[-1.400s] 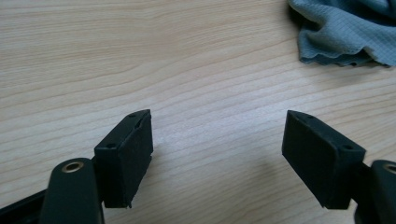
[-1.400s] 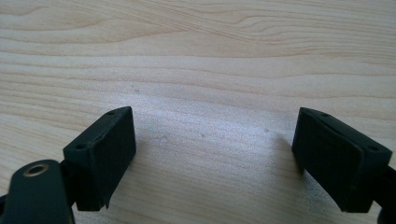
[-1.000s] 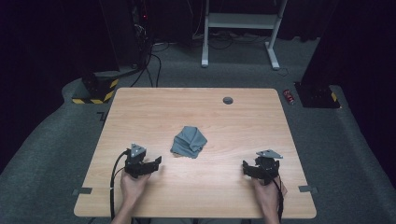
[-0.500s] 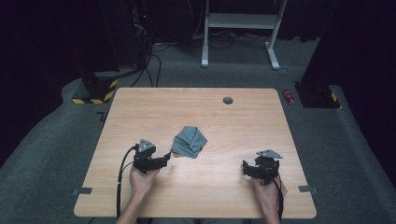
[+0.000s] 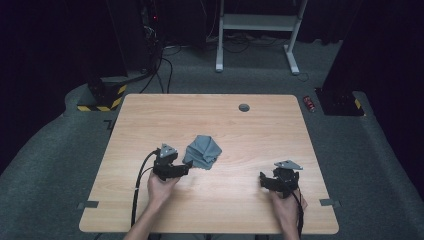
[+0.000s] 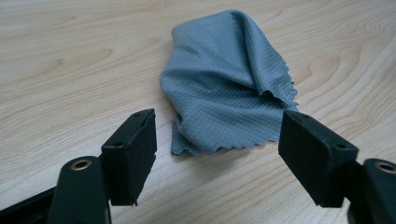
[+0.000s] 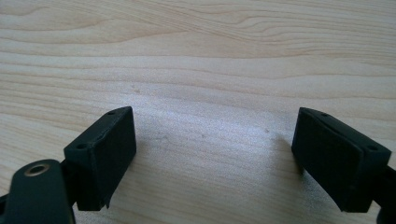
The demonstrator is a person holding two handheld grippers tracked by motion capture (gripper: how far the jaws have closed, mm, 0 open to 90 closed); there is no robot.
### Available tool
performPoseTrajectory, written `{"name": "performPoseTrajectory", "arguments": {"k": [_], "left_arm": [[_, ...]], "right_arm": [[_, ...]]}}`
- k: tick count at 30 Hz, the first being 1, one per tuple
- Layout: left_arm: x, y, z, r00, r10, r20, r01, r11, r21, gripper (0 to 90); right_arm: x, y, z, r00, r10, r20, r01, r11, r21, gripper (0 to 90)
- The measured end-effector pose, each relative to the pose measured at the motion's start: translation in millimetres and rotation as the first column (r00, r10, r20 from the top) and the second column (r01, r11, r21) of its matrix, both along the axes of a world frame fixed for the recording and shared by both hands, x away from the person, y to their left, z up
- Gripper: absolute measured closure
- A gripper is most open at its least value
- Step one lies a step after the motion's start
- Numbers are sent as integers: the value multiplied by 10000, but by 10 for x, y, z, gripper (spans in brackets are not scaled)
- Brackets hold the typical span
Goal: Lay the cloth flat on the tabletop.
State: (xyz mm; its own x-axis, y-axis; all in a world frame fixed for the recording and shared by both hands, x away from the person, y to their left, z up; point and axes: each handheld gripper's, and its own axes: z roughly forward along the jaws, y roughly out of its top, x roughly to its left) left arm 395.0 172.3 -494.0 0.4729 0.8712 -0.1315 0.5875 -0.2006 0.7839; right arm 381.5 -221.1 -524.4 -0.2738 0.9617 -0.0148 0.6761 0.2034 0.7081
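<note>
- Left tongs [image 5: 186, 169], jaws spread wide, have moved in from the bench's front edge to the grey cloth [image 6: 224, 88], likely about to pinch its hem.
- Right tongs [image 5: 264, 181] stay put, also open, over bare bench [image 7: 196, 56].

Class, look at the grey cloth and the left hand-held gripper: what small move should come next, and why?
Probably ease the left hand-held gripper forward and down onto the grey cloth's near edge. Its jaws stand open, just short of that crumpled edge, not yet touching.
</note>
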Motion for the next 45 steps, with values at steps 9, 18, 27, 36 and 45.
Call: {"name": "performPoseTrajectory", "arguments": {"k": [9, 18, 27, 36, 45], "left_arm": [[110, -142, 16, 9995, -290, -121, 291, 9995, 98, 288], [232, -394, -43, 9966, -772, -289, 789, 9950, 616, 301], [287, -549, -186, 9944, -781, -715, 874, 9866, 1379, 375], [305, -552, -203, 9943, -932, -524, 1015, 9773, 1862, 717], [266, -589, -185, 9849, -1652, -516, 1713, 9730, 1545, 851]], "right_arm": [[-1, 2, 1, 10000, -19, -22, 19, 10000, 16, 134], [0, 1, 0, 10000, -2, -2, 2, 10000, 2, 135], [0, 0, 0, 10000, 1, 0, -1, 10000, 1, 134], [-1, 1, 0, 10000, -4, -7, 4, 10000, 4, 135], [-2, 2, 1, 10000, 0, -8, 0, 10000, -2, 137]]}}
